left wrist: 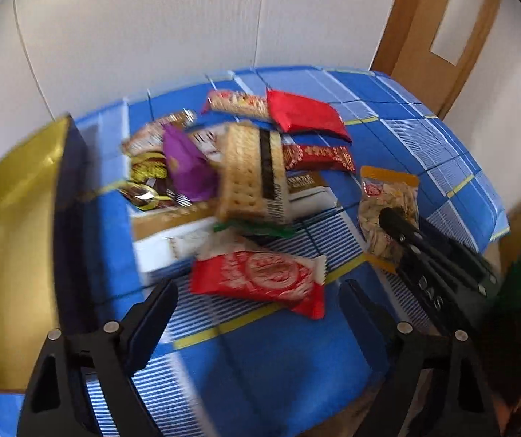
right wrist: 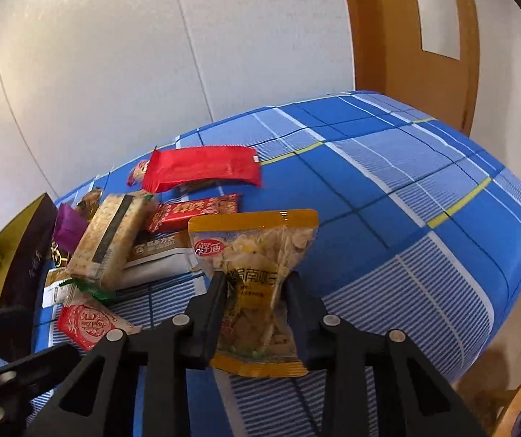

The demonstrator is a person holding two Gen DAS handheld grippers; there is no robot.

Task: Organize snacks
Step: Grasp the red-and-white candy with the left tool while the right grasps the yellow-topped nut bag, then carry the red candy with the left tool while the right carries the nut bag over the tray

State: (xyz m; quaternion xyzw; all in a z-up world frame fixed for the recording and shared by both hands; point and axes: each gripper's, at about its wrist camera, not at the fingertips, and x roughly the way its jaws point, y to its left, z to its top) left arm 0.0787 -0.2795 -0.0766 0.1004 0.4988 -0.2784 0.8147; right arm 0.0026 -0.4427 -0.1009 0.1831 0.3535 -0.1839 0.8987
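Observation:
A pile of snack packets lies on the blue checked tablecloth [left wrist: 387, 145]. My right gripper [right wrist: 256, 287] is shut on an orange-edged clear bag of nuts [right wrist: 260, 255] and squeezes its middle; the bag also shows in the left wrist view [left wrist: 387, 211]. My left gripper [left wrist: 258, 302] is open and empty, just short of a red-and-white wafer packet [left wrist: 260, 276]. A cracker pack [left wrist: 249, 174], a purple packet [left wrist: 187, 164] and a plain red packet [left wrist: 304, 116] lie further back. A gold-lined dark box [left wrist: 16, 236] stands open at the left.
The cloth [right wrist: 406, 218] is bare to the right of the pile and drops off at the right and near edges. A white wall stands behind, a wooden door [right wrist: 406, 36] at the back right. A wooden stool [right wrist: 518, 404] is at the lower right.

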